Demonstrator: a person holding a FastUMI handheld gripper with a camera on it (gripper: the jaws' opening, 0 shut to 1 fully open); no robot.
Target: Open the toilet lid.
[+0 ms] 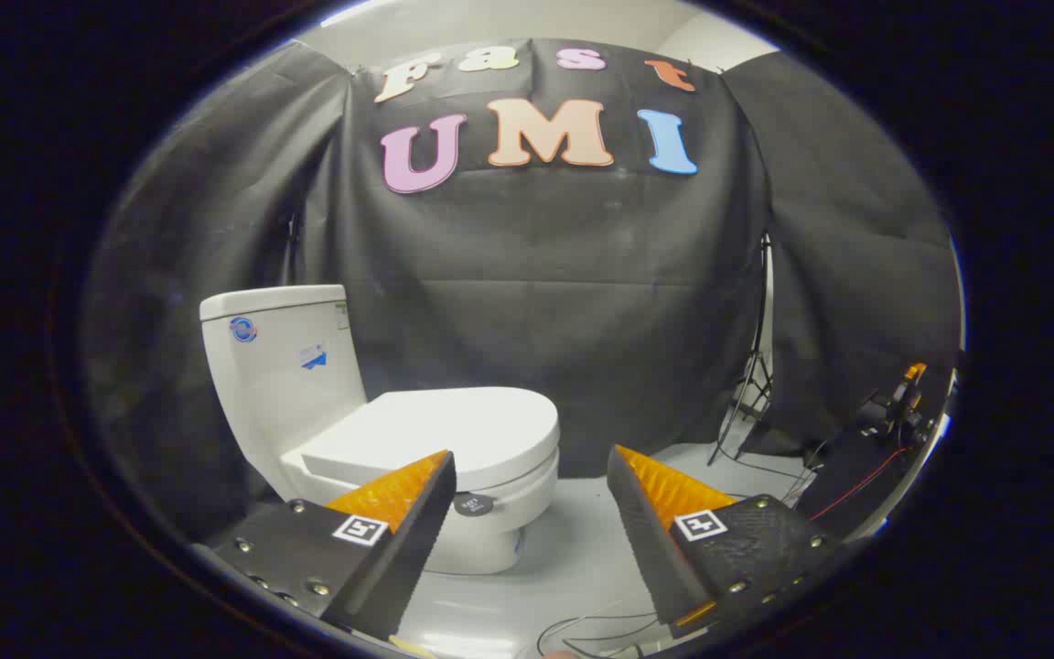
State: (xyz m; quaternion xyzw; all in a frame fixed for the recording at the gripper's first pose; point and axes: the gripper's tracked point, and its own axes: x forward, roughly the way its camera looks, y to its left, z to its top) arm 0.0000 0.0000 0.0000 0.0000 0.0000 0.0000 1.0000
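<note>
A white toilet point(307, 394) stands ahead and to the left, its tank point(275, 357) against the black cloth wall. Its lid point(454, 426) lies flat and closed over the bowl, the rounded front edge pointing right. My gripper point(532, 471) is open, its two fingers spread wide with nothing between them. The left finger point(399, 513) overlaps the front left part of the bowl in the view; the lid's front edge sits just beyond and above that fingertip. The right finger point(673, 522) is off to the right of the toilet, over bare floor.
A light stand's tripod legs point(751, 394) stand at the right by the cloth wall. Cables point(600, 631) trail over the pale floor near the fingers. A dark piece of equipment with orange parts and a red wire point(898, 407) sits far right.
</note>
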